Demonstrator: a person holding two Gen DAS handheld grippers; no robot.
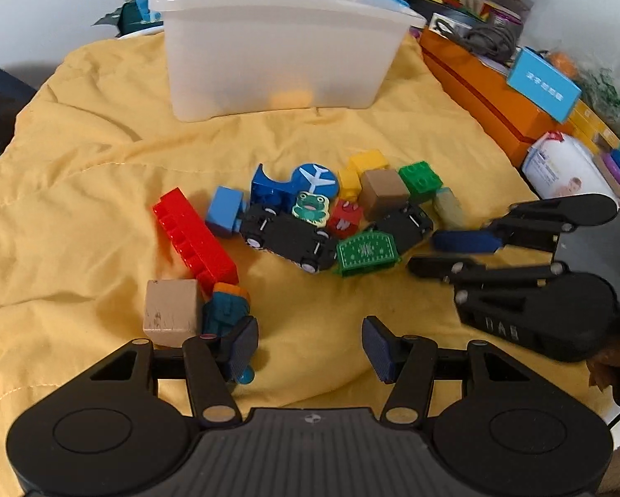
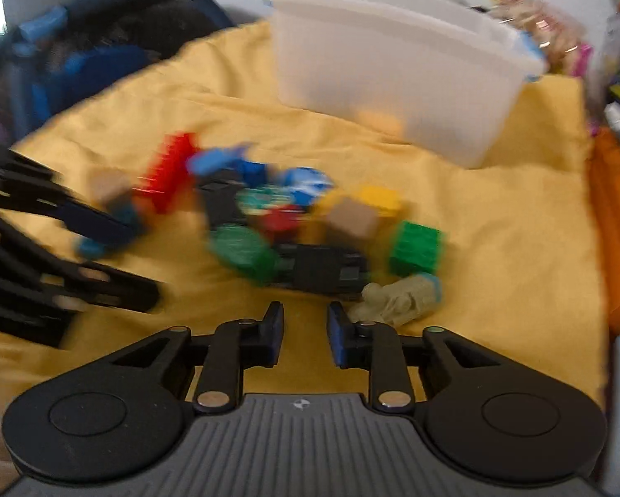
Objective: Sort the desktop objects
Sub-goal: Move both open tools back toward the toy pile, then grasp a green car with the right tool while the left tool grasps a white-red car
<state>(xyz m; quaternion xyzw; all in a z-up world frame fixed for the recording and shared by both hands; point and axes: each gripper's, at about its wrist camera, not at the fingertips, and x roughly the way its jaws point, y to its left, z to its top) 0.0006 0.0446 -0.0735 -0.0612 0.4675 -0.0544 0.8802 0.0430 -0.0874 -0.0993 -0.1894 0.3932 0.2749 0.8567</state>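
I judge the sorting barely begun — the translucent white plastic bin point(image 1: 276, 54) shows perhaps one orange shape inside, while the bright toy-block pile point(image 1: 318, 215) lies on the yellow cloth point(image 1: 82, 165). My left hand-held gripper point(image 1: 310, 346) is spread and empty; my right hand-held gripper point(image 2: 305, 333) — narrowly parted, pinching nothing.

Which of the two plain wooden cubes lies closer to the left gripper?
The pale wooden cube beside the long red brick; the brown cube sits farther off, among yellow and green bricks.
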